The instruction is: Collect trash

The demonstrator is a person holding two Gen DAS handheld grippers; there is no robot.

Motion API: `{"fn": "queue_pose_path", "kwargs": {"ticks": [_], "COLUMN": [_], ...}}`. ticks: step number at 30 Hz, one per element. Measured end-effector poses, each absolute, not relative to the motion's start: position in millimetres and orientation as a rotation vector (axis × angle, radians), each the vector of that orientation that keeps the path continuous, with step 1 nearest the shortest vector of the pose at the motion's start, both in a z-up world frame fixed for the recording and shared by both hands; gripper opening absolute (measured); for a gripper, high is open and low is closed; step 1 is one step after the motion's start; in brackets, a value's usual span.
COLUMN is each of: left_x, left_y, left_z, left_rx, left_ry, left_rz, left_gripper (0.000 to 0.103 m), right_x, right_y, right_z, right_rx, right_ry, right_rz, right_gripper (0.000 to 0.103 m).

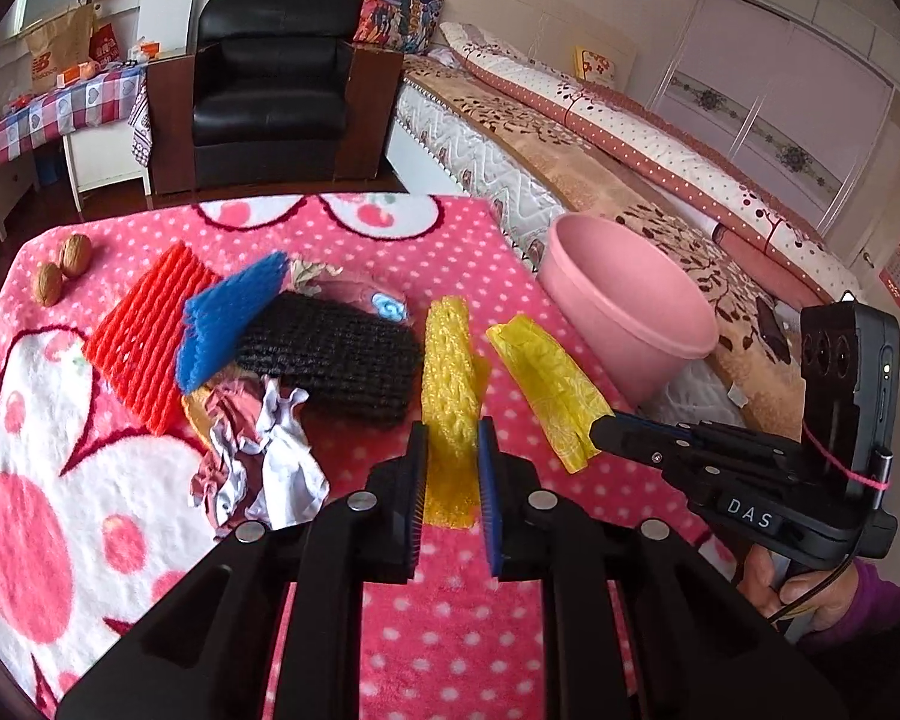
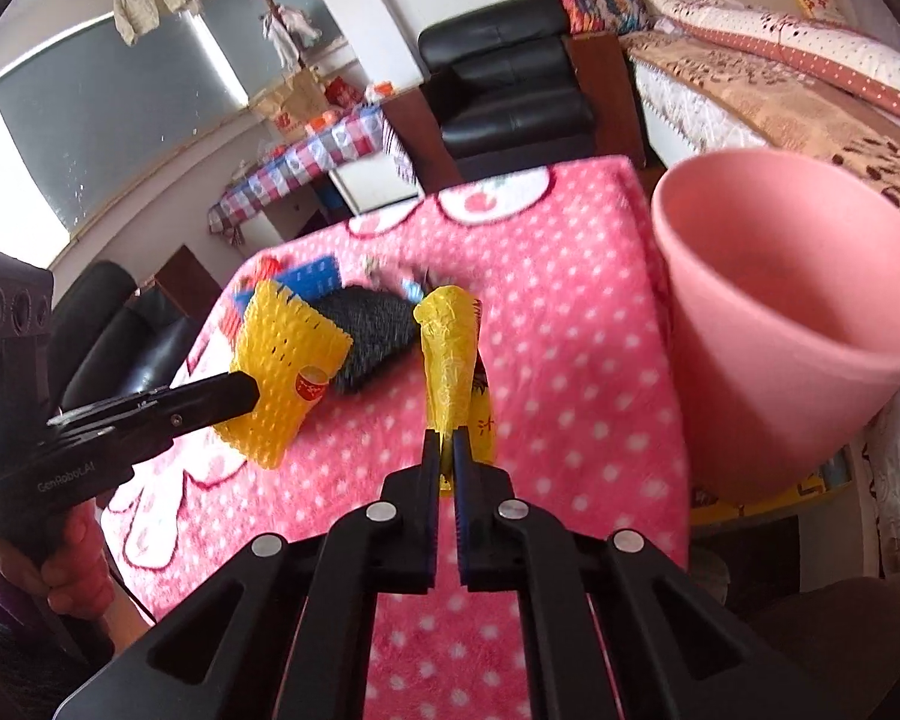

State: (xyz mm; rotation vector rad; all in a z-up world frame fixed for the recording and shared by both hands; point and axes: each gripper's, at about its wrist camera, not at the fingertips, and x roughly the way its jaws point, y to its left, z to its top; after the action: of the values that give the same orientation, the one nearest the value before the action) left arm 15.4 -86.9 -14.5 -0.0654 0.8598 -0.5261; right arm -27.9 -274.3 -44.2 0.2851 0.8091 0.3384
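Note:
My left gripper [image 1: 453, 438] is shut on a yellow foam net [image 1: 450, 384] and holds it above the pink dotted blanket [image 1: 438, 630]; the net also shows in the right wrist view [image 2: 285, 360]. My right gripper [image 2: 445, 441] is shut on a yellow plastic wrapper [image 2: 447, 354], lifted off the blanket; the wrapper also shows in the left wrist view [image 1: 549, 381]. A pink bin [image 2: 798, 300] stands just right of the blanket, open and empty-looking. A red net [image 1: 144, 330], a blue net [image 1: 228, 324], a black net [image 1: 336, 354] and crumpled paper [image 1: 270, 456] lie on the blanket.
Two walnuts [image 1: 60, 270] lie at the blanket's far left. A bed [image 1: 600, 138] runs along the right behind the bin. A black armchair [image 1: 270, 90] and a table with a checked cloth [image 1: 48, 114] stand beyond the blanket.

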Motion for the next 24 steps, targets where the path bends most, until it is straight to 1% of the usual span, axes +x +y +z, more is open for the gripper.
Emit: {"fn": "queue_pose_path", "kwargs": {"ticks": [6, 13, 18, 24], "left_x": [27.3, 43.5, 56.4, 72.2], "left_y": [-119.4, -178.1, -223.7, -261.3], "left_z": [7.1, 22.0, 17.5, 7.3], "left_rx": [-0.093, -0.102, -0.082, -0.053], "left_ry": [0.789, 0.726, 0.735, 0.751], "left_rz": [-0.598, -0.707, -0.759, -0.746], "left_gripper": [0.016, 0.016, 0.016, 0.016], "right_x": [-27.2, -23.8, -15.7, -6.3], "right_y": [-312.6, -368.5, -401.4, -429.8], "right_z": [-16.1, -1.7, -3.0, -18.2], "right_rx": [0.325, 0.372, 0.376, 0.397], "right_ry": [0.694, 0.632, 0.62, 0.634], "right_rz": [0.22, 0.054, -0.035, -0.098], "right_gripper": [0.004, 0.004, 0.004, 0.004]}}
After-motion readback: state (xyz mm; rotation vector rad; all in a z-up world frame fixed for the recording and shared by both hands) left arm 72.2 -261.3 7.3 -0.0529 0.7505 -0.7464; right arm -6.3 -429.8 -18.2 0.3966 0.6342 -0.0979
